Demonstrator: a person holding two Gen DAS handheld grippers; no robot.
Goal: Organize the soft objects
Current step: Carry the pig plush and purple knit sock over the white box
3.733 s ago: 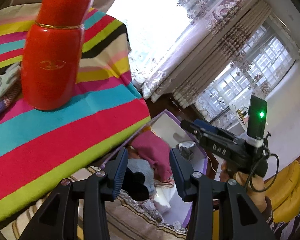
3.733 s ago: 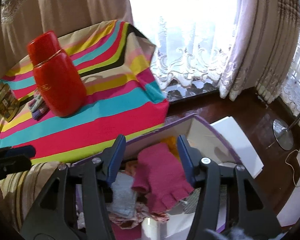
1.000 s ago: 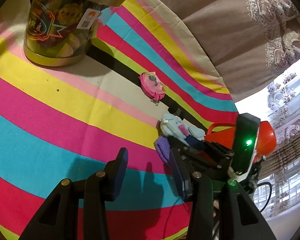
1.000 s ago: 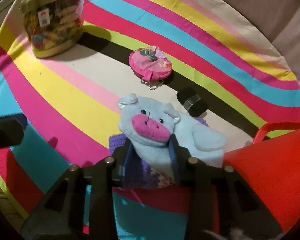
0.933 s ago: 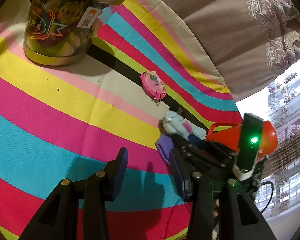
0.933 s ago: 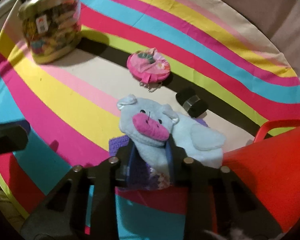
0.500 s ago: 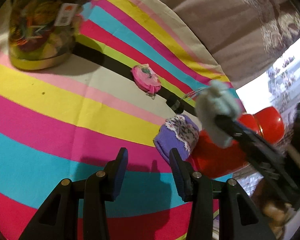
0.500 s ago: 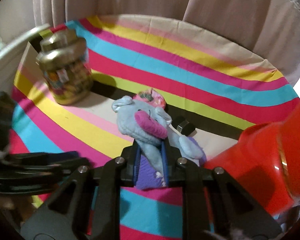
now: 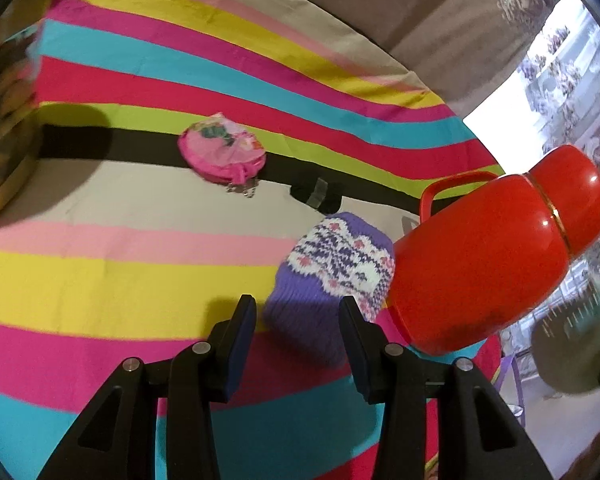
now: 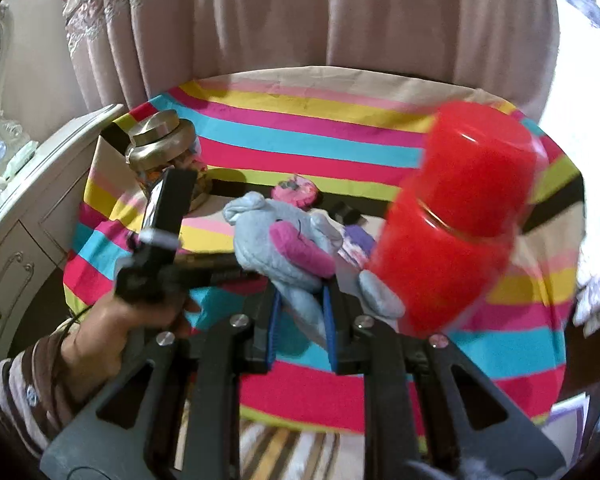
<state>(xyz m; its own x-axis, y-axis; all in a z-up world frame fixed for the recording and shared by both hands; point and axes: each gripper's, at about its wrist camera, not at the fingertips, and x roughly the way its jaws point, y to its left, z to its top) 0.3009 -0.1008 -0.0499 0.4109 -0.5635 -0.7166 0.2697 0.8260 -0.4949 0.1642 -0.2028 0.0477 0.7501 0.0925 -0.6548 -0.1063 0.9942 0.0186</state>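
Observation:
In the right wrist view my right gripper [image 10: 300, 320] is shut on a pale blue pig plush [image 10: 280, 248] with a pink snout, held up above the striped tablecloth [image 10: 300, 140]. In the left wrist view the plush [image 9: 572, 352] is a blur at the far right. A purple knitted mitten [image 9: 332, 268] with a white pattern lies against a red thermos [image 9: 492, 256]. My left gripper [image 9: 296, 320] is open, and the mitten's near end shows between its fingers without being pinched. A hand [image 10: 100, 328] holds the left gripper [image 10: 156, 248] low over the table.
A pink round pouch [image 9: 222, 152] and a small black object [image 9: 316, 194] lie on the black stripe behind the mitten. A gold-lidded jar [image 10: 164, 152] stands at the table's far left. A white cabinet [image 10: 20, 184] flanks the table, with curtains [image 10: 340, 20] behind.
My right gripper closed on the pig plush and lifted it off the purple mitten, up and back from the table. My left gripper moved right until the uncovered mitten sat at its fingers.

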